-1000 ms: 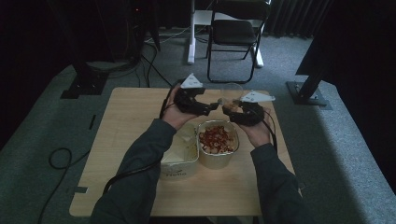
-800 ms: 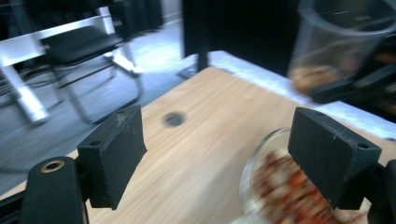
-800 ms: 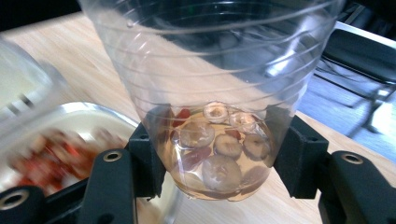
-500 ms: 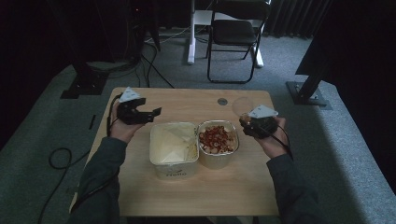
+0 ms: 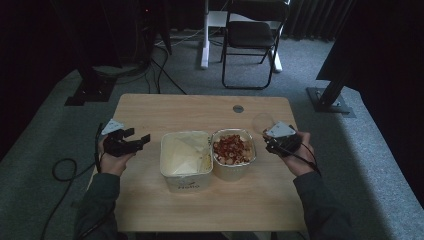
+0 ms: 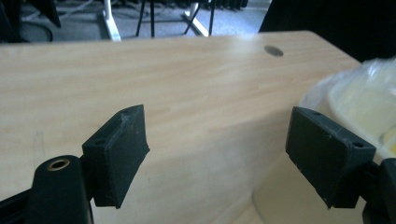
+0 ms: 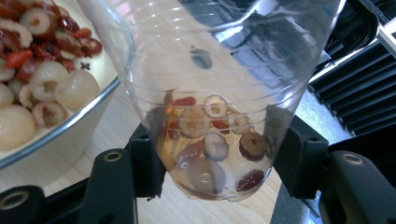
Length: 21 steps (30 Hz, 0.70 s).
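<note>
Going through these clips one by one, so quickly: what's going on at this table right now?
A person sits at a wooden table with a claw in each hand. The right claw grips a clear plastic cup with some dried fruit pieces at its bottom, beside a bowl of mixed dried fruit. The left claw holds nothing; its jaws have just been closing with only bare table between them, left of a tub with a pale lining.

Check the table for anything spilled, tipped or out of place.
Nothing stands out. The clear plastic cup of fruit pieces sits upright in the right tongs; both tubs, the cream one and the fruit-filled one, stand level.
</note>
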{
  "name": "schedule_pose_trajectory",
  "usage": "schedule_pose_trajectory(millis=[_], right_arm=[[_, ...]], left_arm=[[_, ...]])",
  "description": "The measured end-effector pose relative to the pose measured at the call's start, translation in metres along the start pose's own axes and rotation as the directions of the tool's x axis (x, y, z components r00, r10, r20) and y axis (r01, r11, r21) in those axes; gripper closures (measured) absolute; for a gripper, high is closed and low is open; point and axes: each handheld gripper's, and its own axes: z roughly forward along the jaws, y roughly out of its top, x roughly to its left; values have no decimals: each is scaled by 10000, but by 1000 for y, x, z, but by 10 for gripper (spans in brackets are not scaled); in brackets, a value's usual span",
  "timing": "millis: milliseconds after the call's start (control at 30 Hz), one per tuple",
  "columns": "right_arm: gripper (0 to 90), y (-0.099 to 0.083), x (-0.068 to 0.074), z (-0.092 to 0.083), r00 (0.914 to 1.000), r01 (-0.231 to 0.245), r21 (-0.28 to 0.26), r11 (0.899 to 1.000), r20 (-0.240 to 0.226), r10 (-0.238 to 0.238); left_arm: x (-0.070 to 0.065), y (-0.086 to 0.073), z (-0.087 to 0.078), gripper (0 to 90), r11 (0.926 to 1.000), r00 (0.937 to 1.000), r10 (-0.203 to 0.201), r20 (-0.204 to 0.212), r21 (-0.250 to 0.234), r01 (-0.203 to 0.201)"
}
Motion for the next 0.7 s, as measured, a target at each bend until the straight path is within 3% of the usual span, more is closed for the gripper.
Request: schedule_pose_trajectory(millis=[267, 533, 667, 700], right_arm=[[427, -5, 4, 0, 9941, 877, 520, 9948, 593, -907], [427, -2, 11, -4, 9732, 1943, 852, 9772, 1080, -2029], [427, 1, 12, -6, 9670, 2180, 935, 9715, 1135, -2279], [427, 2, 12, -7, 9613, 2361, 1016, 9664, 1212, -2476]], left_arm=[[7, -23, 6, 213, 9987, 9995, -310, -105, 398, 314], [10, -37, 12, 215, 9970, 9989, -395, -240, 660, 410], [11, -41, 14, 215, 9962, 9987, -436, -273, 736, 455], [11, -42, 14, 215, 9962, 9986, -454, -269, 735, 472]])
